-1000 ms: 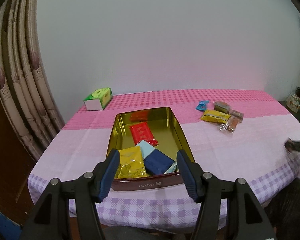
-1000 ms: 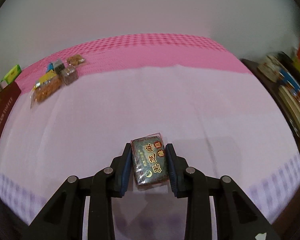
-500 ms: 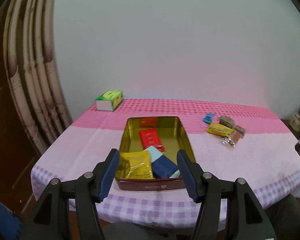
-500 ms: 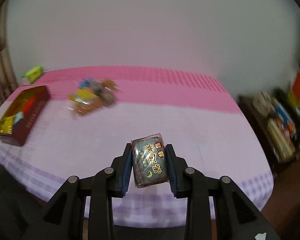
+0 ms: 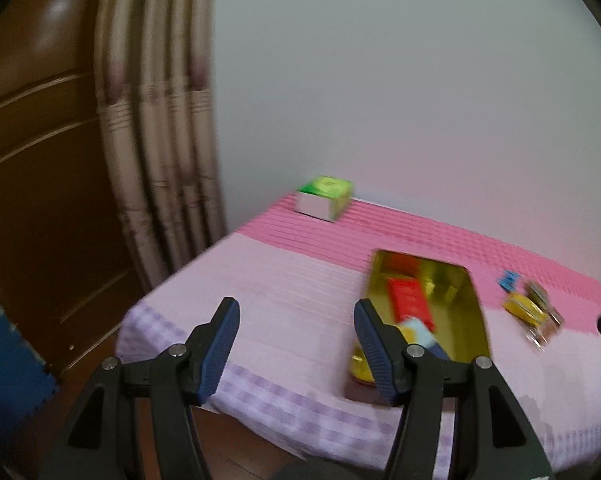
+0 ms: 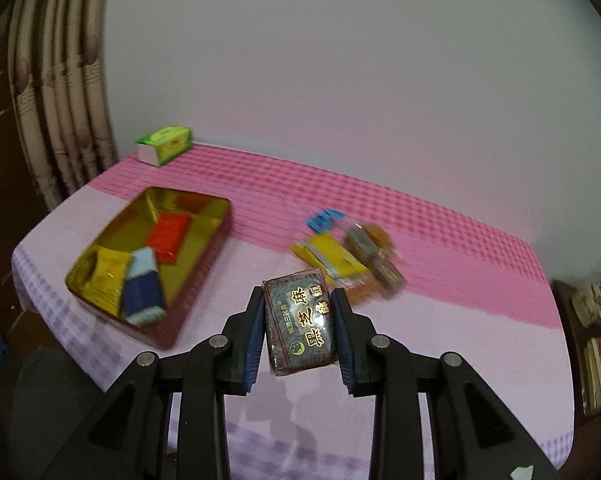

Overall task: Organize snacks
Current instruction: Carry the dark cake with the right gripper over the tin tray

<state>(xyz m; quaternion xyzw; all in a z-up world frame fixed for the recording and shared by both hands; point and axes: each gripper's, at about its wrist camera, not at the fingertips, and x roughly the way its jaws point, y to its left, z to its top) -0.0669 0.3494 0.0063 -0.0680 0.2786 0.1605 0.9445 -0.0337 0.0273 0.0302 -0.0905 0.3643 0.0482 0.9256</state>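
Between the blue-padded fingers of the right gripper (image 6: 299, 322) sits a dark green snack packet (image 6: 300, 322), held up off the table and tilted a little; its glossy clear wrapper carries large gold Chinese characters, a small red patch and a round emblem, though the fine print is too small to read. Below and to its left on the pink tablecloth (image 6: 440, 320) lies an open tin (image 6: 198, 276) with a gold interior and dark red outer wall — any lettering on that wall is blurred. Inside the tin are a red packet (image 6: 168, 236), a yellow packet (image 6: 106, 276), a pale blue packet (image 6: 142, 262) and a navy packet (image 6: 142, 294), leaving bare gold floor along the far and right-hand parts. Beyond the held packet, a loose cluster of snacks (image 6: 348, 256) rests on the cloth: yellow, blue and brownish wrappers, smeared by motion. A green and white box (image 6: 164, 144) stands at the far left corner near the wall, its print unreadable. Striped curtains (image 6: 60, 92) hang to the left. The left gripper (image 5: 296, 340) is spread wide with nothing between its fingers, hanging over the near left edge of the table, its right finger overlapping the tin's near corner in view. Open cloth stretches between tin and cluster, and across the near right side.
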